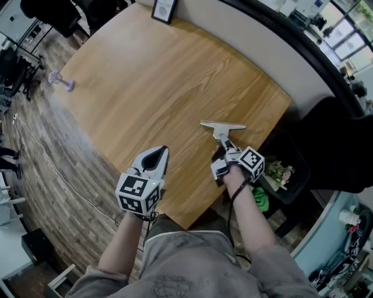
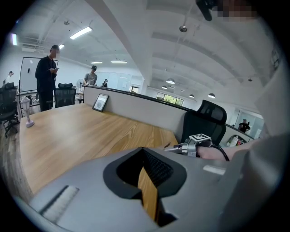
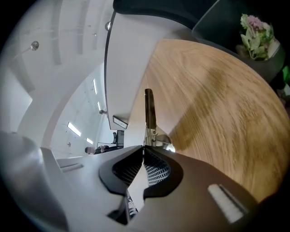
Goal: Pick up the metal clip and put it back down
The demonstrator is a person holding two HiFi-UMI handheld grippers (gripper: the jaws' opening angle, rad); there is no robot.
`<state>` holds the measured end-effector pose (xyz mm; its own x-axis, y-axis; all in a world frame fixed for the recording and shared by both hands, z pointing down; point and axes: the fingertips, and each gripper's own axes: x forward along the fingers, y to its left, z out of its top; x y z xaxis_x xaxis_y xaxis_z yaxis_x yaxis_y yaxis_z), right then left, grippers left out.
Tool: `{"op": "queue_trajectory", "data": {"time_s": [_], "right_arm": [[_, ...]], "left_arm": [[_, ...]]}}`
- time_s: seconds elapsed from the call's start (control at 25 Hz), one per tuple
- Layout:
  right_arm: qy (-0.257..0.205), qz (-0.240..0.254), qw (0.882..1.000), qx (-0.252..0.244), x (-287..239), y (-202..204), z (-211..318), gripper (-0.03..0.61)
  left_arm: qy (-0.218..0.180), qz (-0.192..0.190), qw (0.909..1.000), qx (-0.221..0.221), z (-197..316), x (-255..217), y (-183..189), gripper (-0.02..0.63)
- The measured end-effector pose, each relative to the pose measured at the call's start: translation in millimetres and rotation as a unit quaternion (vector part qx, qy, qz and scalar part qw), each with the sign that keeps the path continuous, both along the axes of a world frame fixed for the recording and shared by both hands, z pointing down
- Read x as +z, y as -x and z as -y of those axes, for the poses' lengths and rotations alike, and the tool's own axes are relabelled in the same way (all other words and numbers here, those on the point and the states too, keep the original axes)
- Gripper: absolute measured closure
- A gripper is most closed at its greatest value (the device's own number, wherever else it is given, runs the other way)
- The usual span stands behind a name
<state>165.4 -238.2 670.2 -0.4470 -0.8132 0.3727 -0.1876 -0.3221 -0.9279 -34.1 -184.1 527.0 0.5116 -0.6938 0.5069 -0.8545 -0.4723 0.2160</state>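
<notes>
On the wooden table (image 1: 151,93), near its right front corner, is the metal clip (image 1: 223,127), T-shaped with a wide flat bar at its far end. My right gripper (image 1: 225,142) is shut on the clip's near end. In the right gripper view the clip (image 3: 150,113) sticks out straight ahead from the closed right gripper (image 3: 144,147); whether it touches the table I cannot tell. My left gripper (image 1: 158,155) hovers over the table's front edge, to the left of the clip, its tips together and nothing in them. The left gripper (image 2: 143,150) view shows the same.
A small picture frame (image 1: 164,9) leans at the table's far edge against a low partition (image 2: 136,108). A black chair (image 1: 341,145) and a dark bin holding flowers (image 1: 281,172) stand right of the table. A small pale stand (image 1: 61,80) is at the left edge. People (image 2: 46,77) stand beyond.
</notes>
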Motion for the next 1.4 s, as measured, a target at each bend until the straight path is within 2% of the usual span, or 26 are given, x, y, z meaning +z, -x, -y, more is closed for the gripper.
{"op": "queue_trajectory", "data": {"time_s": [0.16, 0.6, 0.84, 1.2, 1.4], "right_arm": [[0.000, 0.003, 1.000, -0.008, -21, 10, -9, 0.560], [-0.063, 0.002, 0.998, -0.023, -130, 27, -42, 0.560], [-0.090, 0.033, 0.995, -0.024, -180, 40, -68, 0.560], [-0.108, 0.044, 0.991, -0.067, -224, 62, -114, 0.560], [-0.097, 0.053, 0.989, -0.095, -236, 74, -143, 0.559]], "left_arm": [[-0.011, -0.003, 0.9999, -0.001, -5, -13, 11, 0.614], [-0.061, -0.005, 0.9981, -0.011, -24, -85, 47, 0.612], [-0.095, -0.006, 0.9953, -0.019, -39, -128, 63, 0.613], [-0.118, -0.018, 0.9920, -0.042, -78, -166, 77, 0.613], [-0.148, 0.043, 0.9881, -0.011, -111, -184, 69, 0.612]]}}
